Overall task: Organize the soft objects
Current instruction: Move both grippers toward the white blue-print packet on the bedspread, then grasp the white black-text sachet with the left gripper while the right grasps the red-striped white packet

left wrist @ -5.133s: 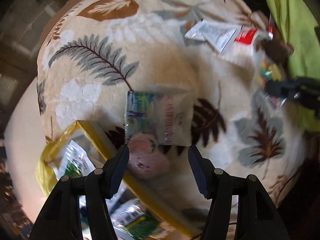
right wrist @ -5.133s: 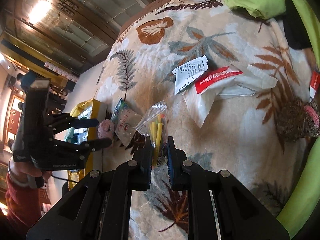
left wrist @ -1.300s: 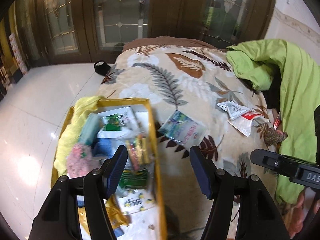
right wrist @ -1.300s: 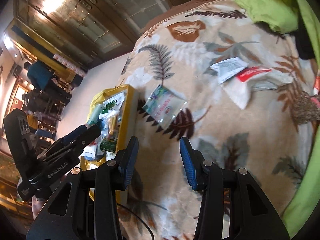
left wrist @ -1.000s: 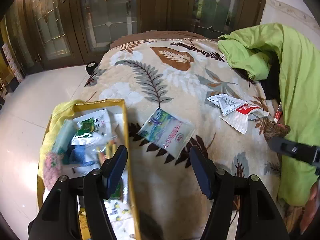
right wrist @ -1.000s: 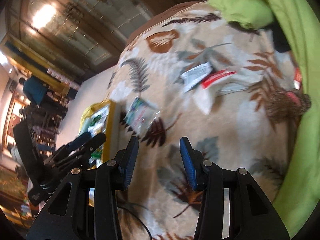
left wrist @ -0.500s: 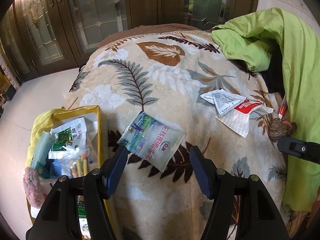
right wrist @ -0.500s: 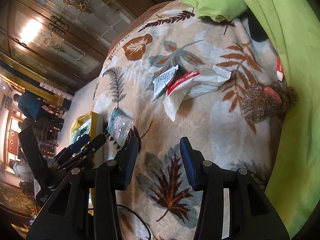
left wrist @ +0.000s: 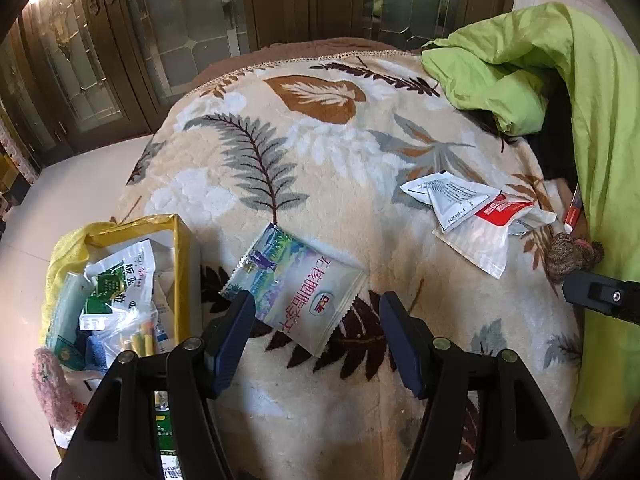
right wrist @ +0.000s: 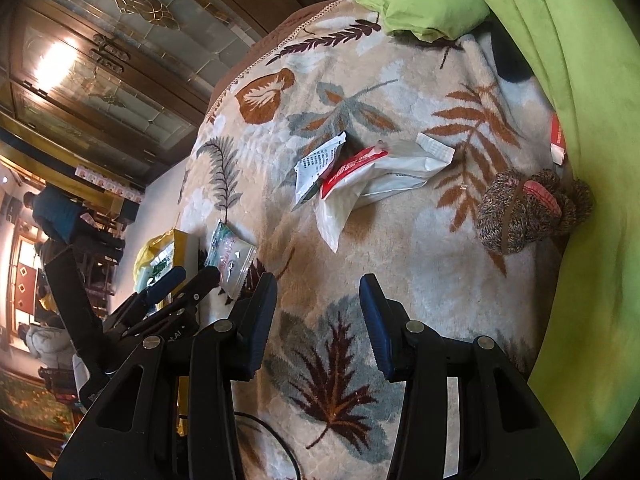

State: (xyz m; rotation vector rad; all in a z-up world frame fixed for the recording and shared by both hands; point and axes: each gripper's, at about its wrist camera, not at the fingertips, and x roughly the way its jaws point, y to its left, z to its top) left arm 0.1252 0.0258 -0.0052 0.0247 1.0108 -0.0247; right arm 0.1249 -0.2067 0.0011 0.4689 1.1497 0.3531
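A white and blue-green snack packet (left wrist: 298, 286) (right wrist: 232, 258) lies flat on the leaf-patterned blanket (left wrist: 320, 152). My left gripper (left wrist: 316, 322) hovers just above its near edge, open, nothing between the fingers. To its left stands a yellow box (left wrist: 182, 264) (right wrist: 186, 246) holding several packets and a pink fluffy item (left wrist: 50, 388). A pile of white and red packets (left wrist: 476, 210) (right wrist: 360, 176) lies farther right. A brown knitted item (right wrist: 528, 208) (left wrist: 570, 256) rests by the green cloth. My right gripper (right wrist: 318, 306) is open over bare blanket, empty.
A green quilt (left wrist: 560, 92) (right wrist: 580, 120) covers the right side of the bed. The white floor (left wrist: 72, 184) and glass-panelled doors (left wrist: 180, 32) lie beyond the bed's far edge. People stand in a room at the far left of the right wrist view (right wrist: 60, 208).
Both grippers shifted from the yellow box toward the bed. The snack packet now sits just ahead of my left fingers; the knitted item came into the right wrist view.
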